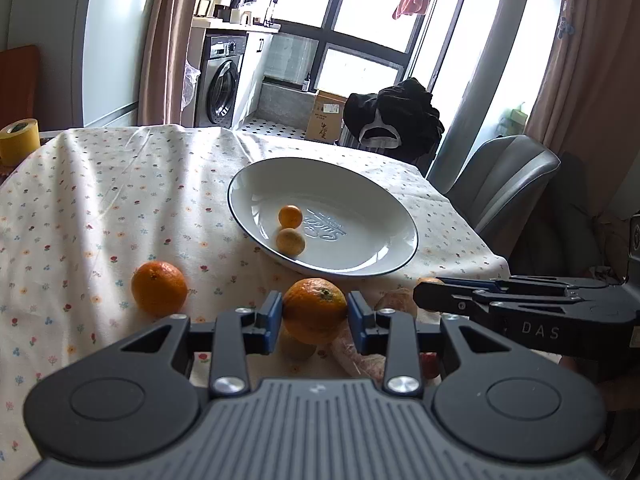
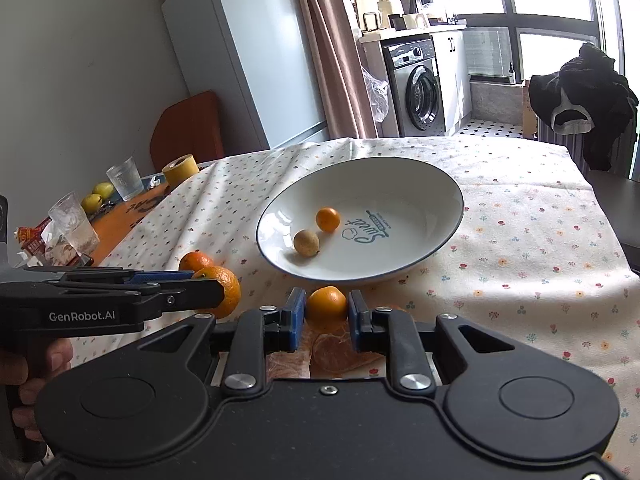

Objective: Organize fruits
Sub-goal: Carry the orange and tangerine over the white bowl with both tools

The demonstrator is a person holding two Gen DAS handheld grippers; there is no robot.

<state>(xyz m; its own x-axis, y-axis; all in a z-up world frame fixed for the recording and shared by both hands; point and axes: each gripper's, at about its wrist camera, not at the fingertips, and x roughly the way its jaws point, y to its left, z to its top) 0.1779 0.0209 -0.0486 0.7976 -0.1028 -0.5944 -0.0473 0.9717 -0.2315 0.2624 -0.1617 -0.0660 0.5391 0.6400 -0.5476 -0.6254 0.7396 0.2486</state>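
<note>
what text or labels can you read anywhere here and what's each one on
"Sweet" on the plate, with a smaller line beside it too small to read.
"GenRobot.AI" on the left gripper body.
"DAS" on the right gripper body; more may be hidden.
Cardboard box: label and print too blurred to read.
Red packet: print unreadable.

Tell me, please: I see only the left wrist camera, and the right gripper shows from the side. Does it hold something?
Observer: Yes. The right gripper is shut on a small orange, just in front of the plate.
Operator: Good. My left gripper holds a big orange. Is there any fruit outside my picture?
Observer: Yes. Two yellow-green fruits lie at the far left of the table, beside a glass.
</note>
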